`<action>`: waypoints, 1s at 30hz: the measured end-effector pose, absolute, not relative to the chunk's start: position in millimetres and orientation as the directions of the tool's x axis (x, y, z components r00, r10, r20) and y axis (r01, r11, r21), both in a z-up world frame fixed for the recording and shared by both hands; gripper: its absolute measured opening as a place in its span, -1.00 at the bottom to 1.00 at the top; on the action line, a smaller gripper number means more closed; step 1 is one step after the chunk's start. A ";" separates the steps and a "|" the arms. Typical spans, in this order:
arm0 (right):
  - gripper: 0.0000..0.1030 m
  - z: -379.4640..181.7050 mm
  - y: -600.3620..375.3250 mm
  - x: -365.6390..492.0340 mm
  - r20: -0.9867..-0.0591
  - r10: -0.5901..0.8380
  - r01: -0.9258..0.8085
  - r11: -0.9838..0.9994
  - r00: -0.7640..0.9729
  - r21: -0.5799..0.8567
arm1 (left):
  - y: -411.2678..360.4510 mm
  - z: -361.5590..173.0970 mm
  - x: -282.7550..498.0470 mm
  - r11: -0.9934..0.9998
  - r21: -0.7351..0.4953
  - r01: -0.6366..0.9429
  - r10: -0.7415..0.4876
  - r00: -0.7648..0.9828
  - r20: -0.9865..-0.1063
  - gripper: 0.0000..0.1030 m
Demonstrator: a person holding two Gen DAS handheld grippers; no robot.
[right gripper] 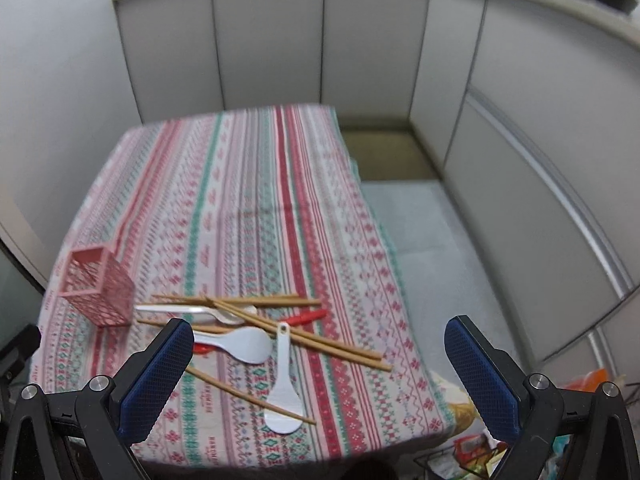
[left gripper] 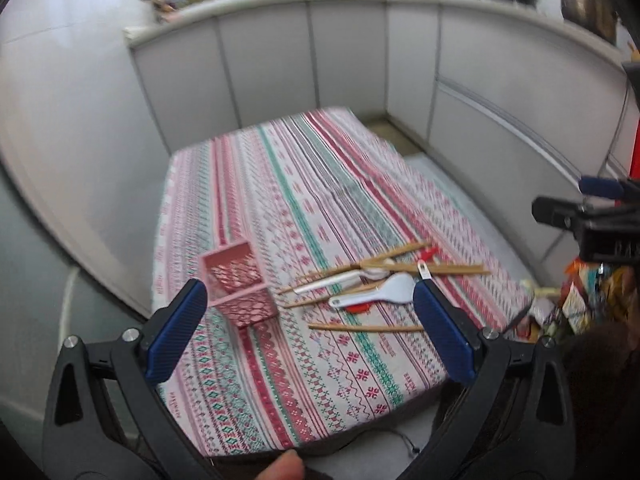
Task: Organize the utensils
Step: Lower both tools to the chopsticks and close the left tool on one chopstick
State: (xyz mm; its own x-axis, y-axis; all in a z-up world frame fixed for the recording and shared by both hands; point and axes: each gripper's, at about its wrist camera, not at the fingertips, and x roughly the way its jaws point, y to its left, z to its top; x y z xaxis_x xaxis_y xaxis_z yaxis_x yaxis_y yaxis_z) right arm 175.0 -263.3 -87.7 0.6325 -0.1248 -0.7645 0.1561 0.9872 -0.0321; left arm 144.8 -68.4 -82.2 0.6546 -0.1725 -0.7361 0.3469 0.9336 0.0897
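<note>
A pink lattice utensil holder [left gripper: 240, 285] [right gripper: 99, 287] stands upright on the patterned tablecloth [left gripper: 280, 184] [right gripper: 248, 184]. To its right lies a loose pile: several wooden chopsticks [right gripper: 256, 301] [left gripper: 404, 266], two white rice paddles [right gripper: 285, 388] [right gripper: 240, 344] [left gripper: 380, 292], a white plastic spoon [right gripper: 188, 310] and red utensils [right gripper: 308, 316]. My left gripper [left gripper: 310, 300] is open and empty, hovering above the near part of the table. My right gripper [right gripper: 318, 338] is open and empty above the pile; it also shows at the right edge of the left wrist view [left gripper: 580, 204].
Grey partition panels [right gripper: 272, 40] wall the table at the back and right. A lower grey surface [right gripper: 432, 240] lies right of the table. Colourful packets [left gripper: 588, 292] [right gripper: 480, 452] sit low at the right. A fingertip [left gripper: 284, 466] shows at the bottom.
</note>
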 end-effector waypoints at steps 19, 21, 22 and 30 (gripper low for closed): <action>0.87 -207.4 -303.9 245.7 -0.921 -0.051 0.111 0.994 0.386 -0.009 | -53.7 -252.9 195.8 0.961 -0.275 0.011 -0.264 0.311 -0.913 0.03; 0.85 -208.6 -304.1 249.4 -0.921 -0.028 0.101 0.995 0.388 0.012 | -54.3 -256.0 196.2 0.958 -0.284 -0.029 -0.259 0.337 -0.905 0.01; 0.83 -210.1 -304.7 251.5 -0.923 -0.018 0.100 0.995 0.385 0.022 | -54.4 -255.1 197.2 0.959 -0.280 -0.043 -0.248 0.349 -0.904 0.01; 0.77 -223.4 -321.6 263.8 -0.940 0.020 0.138 0.988 0.342 0.071 | -60.7 -262.3 204.9 0.959 -0.231 -0.163 -0.158 0.369 -0.916 -0.18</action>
